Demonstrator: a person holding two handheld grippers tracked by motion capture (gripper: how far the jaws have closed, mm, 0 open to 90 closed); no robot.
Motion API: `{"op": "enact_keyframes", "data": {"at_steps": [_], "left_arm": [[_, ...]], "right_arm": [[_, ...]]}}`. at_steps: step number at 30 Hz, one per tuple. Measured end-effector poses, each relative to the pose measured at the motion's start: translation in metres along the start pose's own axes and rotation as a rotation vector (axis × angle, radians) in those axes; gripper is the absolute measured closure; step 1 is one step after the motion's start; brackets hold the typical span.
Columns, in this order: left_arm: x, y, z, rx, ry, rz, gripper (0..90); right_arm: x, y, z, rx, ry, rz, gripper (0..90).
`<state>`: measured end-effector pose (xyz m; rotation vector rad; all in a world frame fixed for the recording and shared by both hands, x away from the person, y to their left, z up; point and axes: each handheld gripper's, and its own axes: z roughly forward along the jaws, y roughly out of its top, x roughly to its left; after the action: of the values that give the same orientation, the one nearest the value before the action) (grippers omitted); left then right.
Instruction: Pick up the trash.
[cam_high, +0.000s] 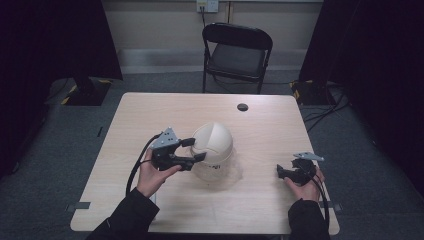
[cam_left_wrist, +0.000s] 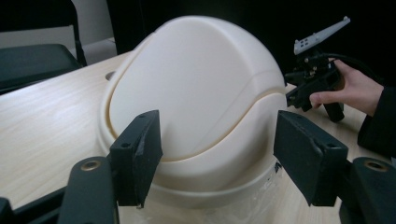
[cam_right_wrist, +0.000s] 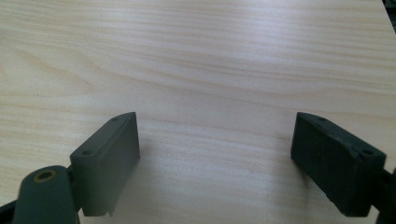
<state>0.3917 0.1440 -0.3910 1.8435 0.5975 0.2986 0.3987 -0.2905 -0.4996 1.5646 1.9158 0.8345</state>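
A cream domed bin lid (cam_high: 214, 147) with a swing flap sits near the middle of the wooden table (cam_high: 150, 110). My left gripper (cam_high: 196, 150) is open right at its left side, jaws spread on either side of the lid's lower edge without closing on it. In the left gripper view the lid (cam_left_wrist: 196, 93) looms close between the two black pads (cam_left_wrist: 140, 154). My right gripper (cam_high: 281, 172) rests low near the table's right front, open, with bare wood between its pads (cam_right_wrist: 109, 158). That right gripper (cam_left_wrist: 299, 93) is also seen beyond the lid in the left gripper view.
A black folding chair (cam_high: 237, 52) stands behind the table. A small dark cable hole (cam_high: 242, 107) marks the far side of the tabletop. Dark stands and cables (cam_high: 320, 100) lie on the floor at both back corners.
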Motion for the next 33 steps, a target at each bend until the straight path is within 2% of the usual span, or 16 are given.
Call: {"op": "enact_keyframes", "data": {"at_steps": [6, 10, 16, 20, 22, 25, 27, 28, 33], "left_arm": [[-0.002, 0.000, 0.010, 0.007, -0.028, -0.012, 31.8], [-0.004, 0.002, 0.016, 0.021, -0.041, -0.003, 30.9], [-0.008, 0.003, 0.024, 0.034, -0.045, 0.006, 28.9], [-0.007, 0.003, 0.026, 0.030, -0.049, -0.004, 29.5], [-0.007, 0.003, 0.025, 0.032, -0.049, 0.004, 29.8], [-0.008, 0.003, 0.019, 0.021, -0.043, 0.008, 32.3], [-0.008, 0.003, 0.006, 0.004, -0.024, 0.005, 32.7], [-0.008, 0.003, 0.006, 0.004, -0.024, 0.005, 33.0], [-0.007, -0.002, -0.027, -0.017, 0.019, 0.010, 33.8]], "right_arm": [[0.000, 0.000, 0.000, 0.000, -0.001, 0.001, 14.8], [0.000, 0.000, 0.000, 0.000, 0.000, 0.001, 14.8], [0.000, 0.000, 0.000, 0.000, 0.000, 0.000, 14.8], [0.000, 0.000, 0.000, 0.000, 0.000, 0.000, 14.8], [0.000, 0.000, 0.000, 0.000, 0.000, 0.000, 14.8], [0.000, 0.000, 0.000, 0.000, -0.001, 0.001, 14.8], [0.000, 0.000, 0.000, 0.000, 0.000, 0.000, 14.8], [0.000, 0.000, 0.000, 0.000, 0.000, 0.000, 14.8], [0.000, 0.000, 0.000, 0.000, 0.000, 0.000, 14.8]]}}
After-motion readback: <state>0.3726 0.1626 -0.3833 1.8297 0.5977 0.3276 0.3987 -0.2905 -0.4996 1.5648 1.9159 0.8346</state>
